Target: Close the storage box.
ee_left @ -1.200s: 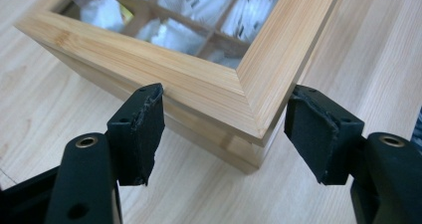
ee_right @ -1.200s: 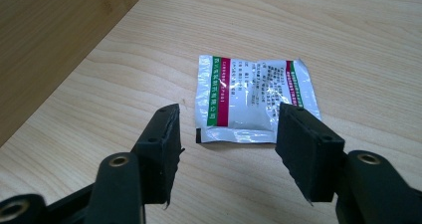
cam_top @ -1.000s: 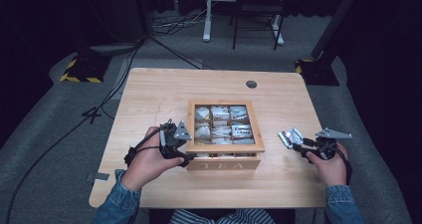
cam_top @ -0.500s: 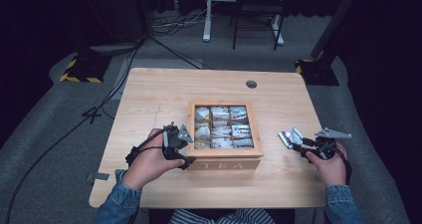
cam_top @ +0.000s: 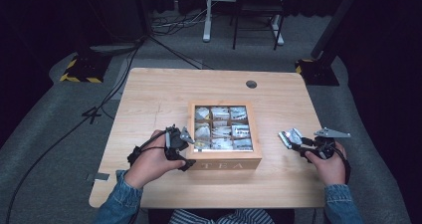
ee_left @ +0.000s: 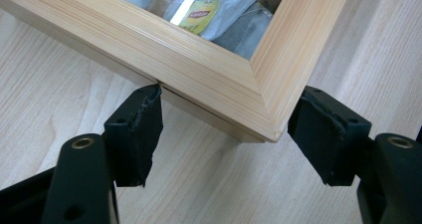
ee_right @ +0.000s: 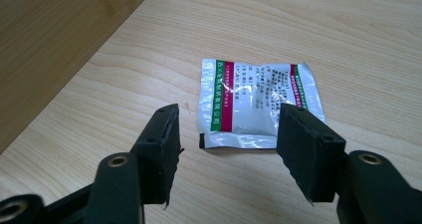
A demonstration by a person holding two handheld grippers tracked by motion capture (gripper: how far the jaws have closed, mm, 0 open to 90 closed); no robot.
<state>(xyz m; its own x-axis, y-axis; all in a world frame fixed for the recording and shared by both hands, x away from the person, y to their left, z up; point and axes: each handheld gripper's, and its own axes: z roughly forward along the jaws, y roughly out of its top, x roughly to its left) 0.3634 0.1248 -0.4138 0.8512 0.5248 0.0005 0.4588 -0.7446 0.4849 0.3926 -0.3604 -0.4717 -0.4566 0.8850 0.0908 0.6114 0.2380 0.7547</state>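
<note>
L gripper (ee_left: 226,129) open at tea box (ee_left: 209,79) corner, R gripper (ee_right: 226,134) open over sachet (ee_right: 256,104)

Both forearms, in blue denim sleeves, reach in from the near edge. The left hand (cam_top: 149,162) holds the left claw (cam_top: 180,143) pointed forward and to the right, its jaws spread wide. The right hand (cam_top: 326,159) holds the right claw (cam_top: 293,140) low, aimed leftward, its jaws likewise parted.
</note>
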